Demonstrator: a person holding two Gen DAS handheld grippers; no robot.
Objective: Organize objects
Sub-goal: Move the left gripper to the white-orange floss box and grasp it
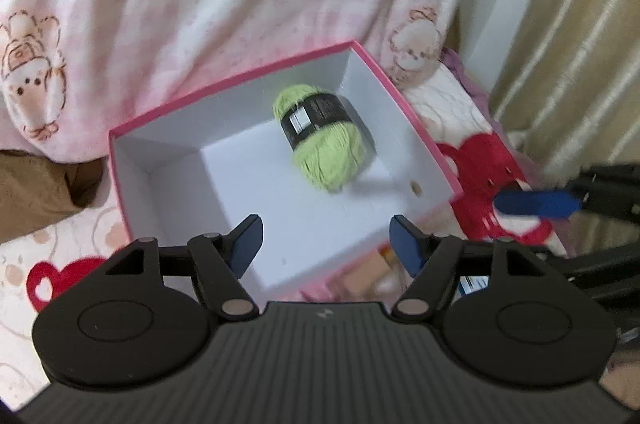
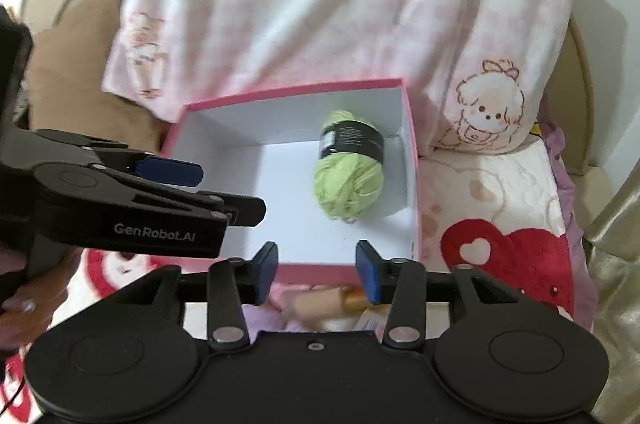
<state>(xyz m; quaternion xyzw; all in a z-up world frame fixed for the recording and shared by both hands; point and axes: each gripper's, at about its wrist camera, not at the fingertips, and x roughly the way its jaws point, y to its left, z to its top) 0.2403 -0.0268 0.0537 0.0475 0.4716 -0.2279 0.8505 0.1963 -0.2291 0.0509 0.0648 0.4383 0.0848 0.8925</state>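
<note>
Your one light-green yarn ball w/ black paper band [image 1: 323,136] lies inside the open pink cardboard box w/ white interior [image 1: 416,128], toward its far right corner, ahead of both grippers. Your left gripper [image 1: 326,244] hovers over the box's near edge, fingers apart, nothing between them. Your right gripper [image 2: 317,270] sits just short of the near wall, fingers also apart & empty. Count: 1 yarn ball, 1 box, 2 grippers. A small tan speck [image 1: 416,189] sits on the box floor. Behind the box: a pink-white cartoon-print pillow [image 2: 320,4]. Under it: a cream blanket w/ red hearts [image 2: 516,256]. Some blurred items lie near the right gripper's fingers; can't tell what.
</note>
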